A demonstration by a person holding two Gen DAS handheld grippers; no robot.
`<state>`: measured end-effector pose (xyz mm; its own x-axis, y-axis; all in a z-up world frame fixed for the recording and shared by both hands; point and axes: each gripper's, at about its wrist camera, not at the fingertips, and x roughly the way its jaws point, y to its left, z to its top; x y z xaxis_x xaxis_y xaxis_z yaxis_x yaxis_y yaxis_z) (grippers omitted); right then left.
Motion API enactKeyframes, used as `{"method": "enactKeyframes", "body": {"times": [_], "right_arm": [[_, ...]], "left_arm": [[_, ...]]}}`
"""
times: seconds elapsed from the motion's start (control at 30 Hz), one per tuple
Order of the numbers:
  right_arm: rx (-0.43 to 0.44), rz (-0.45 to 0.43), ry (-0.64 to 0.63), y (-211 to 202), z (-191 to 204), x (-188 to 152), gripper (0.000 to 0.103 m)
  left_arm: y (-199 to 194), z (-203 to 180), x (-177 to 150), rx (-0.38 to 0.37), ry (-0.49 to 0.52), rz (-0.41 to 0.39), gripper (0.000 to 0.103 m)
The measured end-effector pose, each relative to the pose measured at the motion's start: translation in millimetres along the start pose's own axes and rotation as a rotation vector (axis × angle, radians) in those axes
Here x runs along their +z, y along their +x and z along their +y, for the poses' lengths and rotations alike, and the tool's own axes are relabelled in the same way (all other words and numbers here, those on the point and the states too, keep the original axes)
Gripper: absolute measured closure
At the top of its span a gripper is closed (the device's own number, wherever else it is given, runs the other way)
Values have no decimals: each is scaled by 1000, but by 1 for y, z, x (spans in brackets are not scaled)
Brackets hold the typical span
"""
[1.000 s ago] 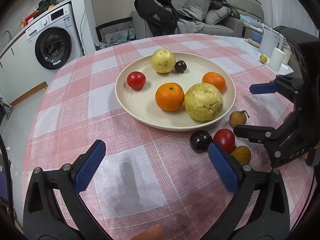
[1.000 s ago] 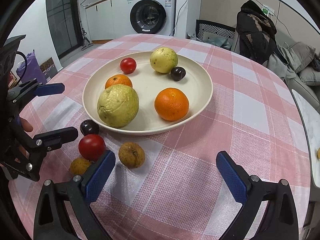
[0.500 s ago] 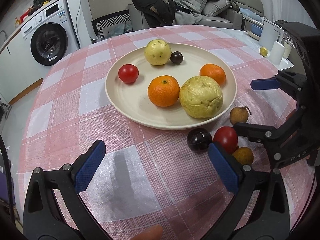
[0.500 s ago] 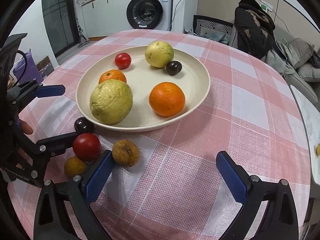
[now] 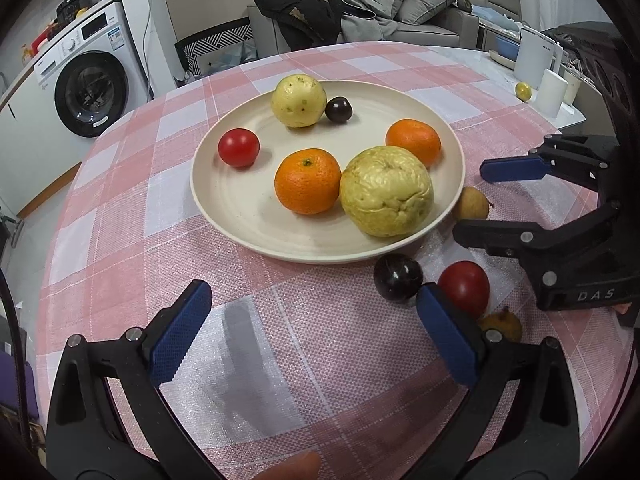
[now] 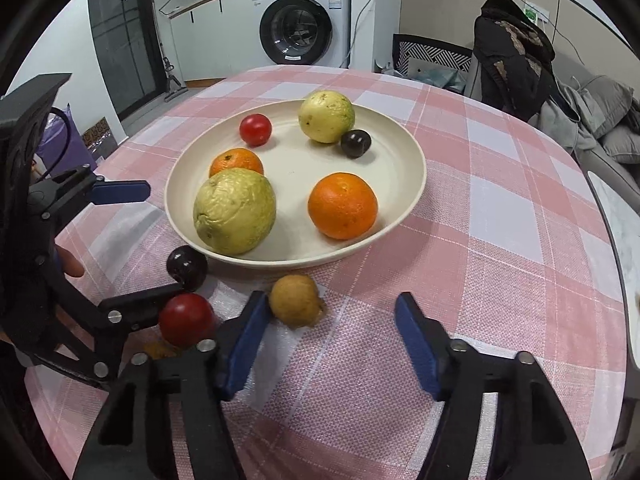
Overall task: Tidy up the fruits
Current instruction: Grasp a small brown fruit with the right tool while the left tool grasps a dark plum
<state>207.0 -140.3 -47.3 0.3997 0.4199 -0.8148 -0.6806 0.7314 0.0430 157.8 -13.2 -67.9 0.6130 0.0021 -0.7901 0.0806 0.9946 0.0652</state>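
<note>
A cream plate [image 5: 224, 216] on the pink checked cloth holds two yellow-green fruits, two oranges, a red tomato and a dark plum. Beside its near rim lie a dark plum [image 5: 398, 278], a red tomato [image 5: 464, 288] and a small brown fruit [image 5: 502, 324]. Another brown fruit [image 6: 295, 300] sits between my right gripper's [image 6: 330, 340] closing jaws. It lies close to the left pad [image 6: 244, 344], well apart from the other. My left gripper [image 5: 314, 336] hangs open over bare cloth, its right pad next to the loose plum and tomato.
The round table's edge curves away on all sides. A white counter [image 5: 568, 114] at the right carries cups and a small yellow fruit [image 5: 523, 90]. Beyond stand a washing machine [image 5: 88, 88], a patterned chair and a sofa piled with clothes. A fingertip [image 5: 292, 468] shows at the bottom.
My right gripper's jaws have narrowed around the brown fruit, the left pad now beside it. The left gripper has barely shifted and stays wide.
</note>
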Motion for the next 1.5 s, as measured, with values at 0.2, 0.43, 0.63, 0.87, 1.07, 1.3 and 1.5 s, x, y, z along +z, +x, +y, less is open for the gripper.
{"method": "enactKeyframes", "body": {"times": [0.2, 0.43, 0.63, 0.87, 1.07, 1.3, 1.5], "right_arm": [[21, -7, -14, -5, 4, -3, 63], [22, -34, -43, -11, 10, -4, 78], [22, -42, -34, -13, 8, -3, 78], [25, -47, -29, -13, 6, -3, 78], [26, -48, -33, -14, 5, -3, 78], [25, -52, -33, -13, 6, -3, 78], [29, -56, -35, -14, 6, -3, 78]], "left_arm": [[-1, 2, -1, -6, -6, 3, 1], [-2, 2, -2, -20, -1, 0, 1], [-4, 0, -3, -62, 3, 1, 14], [-5, -6, -3, -115, 25, -4, 38], [-9, -13, -4, -145, 63, -20, 65], [-13, -14, -5, -154, 62, -32, 80], [-17, -12, -6, -156, 58, -50, 80]]}}
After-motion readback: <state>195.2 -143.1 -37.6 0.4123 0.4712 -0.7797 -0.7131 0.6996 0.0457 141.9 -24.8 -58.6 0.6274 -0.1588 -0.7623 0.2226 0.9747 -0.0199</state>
